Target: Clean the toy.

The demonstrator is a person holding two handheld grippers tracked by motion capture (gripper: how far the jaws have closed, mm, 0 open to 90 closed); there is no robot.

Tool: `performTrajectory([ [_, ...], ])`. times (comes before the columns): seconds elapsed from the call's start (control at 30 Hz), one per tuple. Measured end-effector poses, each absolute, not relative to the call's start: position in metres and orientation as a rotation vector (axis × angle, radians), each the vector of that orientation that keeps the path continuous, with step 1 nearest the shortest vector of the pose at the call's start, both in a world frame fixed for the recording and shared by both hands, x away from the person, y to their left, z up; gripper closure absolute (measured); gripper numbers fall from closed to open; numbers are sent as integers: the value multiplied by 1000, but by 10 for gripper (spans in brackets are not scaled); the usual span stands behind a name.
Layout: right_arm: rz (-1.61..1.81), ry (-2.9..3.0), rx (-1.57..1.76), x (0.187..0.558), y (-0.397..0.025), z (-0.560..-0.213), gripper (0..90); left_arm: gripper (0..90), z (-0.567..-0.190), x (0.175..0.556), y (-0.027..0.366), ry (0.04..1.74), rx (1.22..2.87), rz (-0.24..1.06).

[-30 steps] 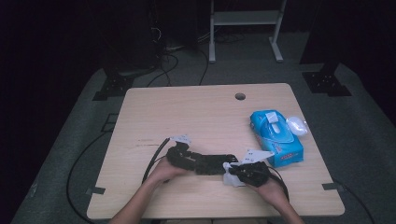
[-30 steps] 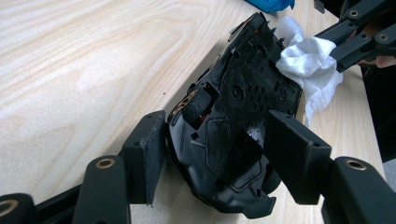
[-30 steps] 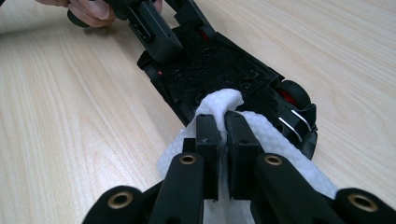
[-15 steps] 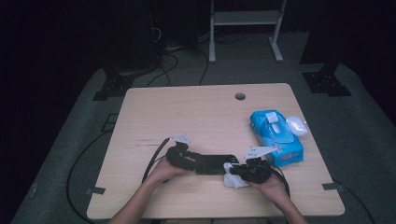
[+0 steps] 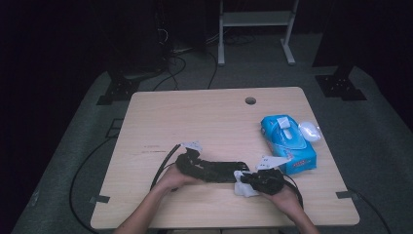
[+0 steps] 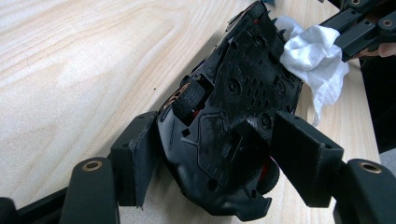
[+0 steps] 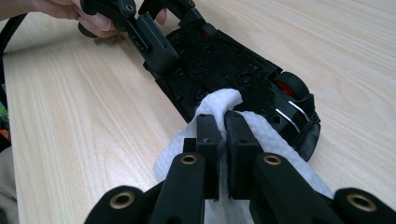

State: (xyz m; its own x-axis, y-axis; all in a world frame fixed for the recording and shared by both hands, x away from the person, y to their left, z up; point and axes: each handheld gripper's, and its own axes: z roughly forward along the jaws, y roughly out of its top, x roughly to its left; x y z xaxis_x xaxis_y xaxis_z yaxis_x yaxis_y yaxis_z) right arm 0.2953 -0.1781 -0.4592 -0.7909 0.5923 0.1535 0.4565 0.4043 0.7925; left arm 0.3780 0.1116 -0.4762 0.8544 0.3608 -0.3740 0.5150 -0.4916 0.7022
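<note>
Near the front edge of the pale wooden bench (image 5: pixel 214 122), about midway along it, a black plastic toy car (image 6: pixel 233 98) lies turned so its underside faces up, red showing inside the wheel hubs. The left tongs (image 6: pixel 212 158) are clamped on one end of the car, one black pad on each flank, with the chassis wedged firmly between them. In the high view the left tongs (image 5: pixel 191 163) sit at the car's (image 5: pixel 219 170) left end, with the person's left hand (image 5: pixel 173 178) wrapped behind them and a black cable looping back toward the front-left corner.

The right tongs (image 7: pixel 223 135) are nearly closed, pinching a crumpled white wet wipe (image 7: pixel 219 105) between their pads. The wipe is pressed against the car's (image 7: pixel 224 65) underside at the end farthest from the left tongs (image 7: pixel 154 37), close to a red-hubbed wheel. From the left gripper view the same wipe (image 6: pixel 313 58) bunches against the far end of the chassis, and part of it hangs down toward the bench. In the high view the right tongs (image 5: pixel 253 179) meet the car's right end, with the wipe (image 5: pixel 242 187) showing white beneath them and the right hand (image 5: pixel 282 195) behind.

Near the right edge of the bench lies a blue soft pack of wet wipes (image 5: pixel 288 142), its white flap lifted, just beyond the right tongs. A small clear plastic scrap (image 5: pixel 309 130) rests against the pack's far right side. A round cable hole (image 5: pixel 250 101) sits near the far edge.
</note>
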Motion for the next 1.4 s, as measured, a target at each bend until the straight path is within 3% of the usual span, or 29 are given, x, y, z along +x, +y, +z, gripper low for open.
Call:
performTrajectory([
  [0.8,1313,2478,934,283,-182,-460,850,389,-467,353,107,470,2168,30],
  [0.83,1317,2476,935,283,-182,-461,851,417,-466,353,110,482,2118,19],
  [0.9,1285,2495,933,282,-182,-463,850,596,-464,352,114,452,2090,33],
  [1.07,1261,2513,940,282,-180,-468,850,591,-468,348,107,426,2140,51],
  [1.4,1236,2549,943,283,-178,-471,849,676,-468,345,103,347,2140,97],
])
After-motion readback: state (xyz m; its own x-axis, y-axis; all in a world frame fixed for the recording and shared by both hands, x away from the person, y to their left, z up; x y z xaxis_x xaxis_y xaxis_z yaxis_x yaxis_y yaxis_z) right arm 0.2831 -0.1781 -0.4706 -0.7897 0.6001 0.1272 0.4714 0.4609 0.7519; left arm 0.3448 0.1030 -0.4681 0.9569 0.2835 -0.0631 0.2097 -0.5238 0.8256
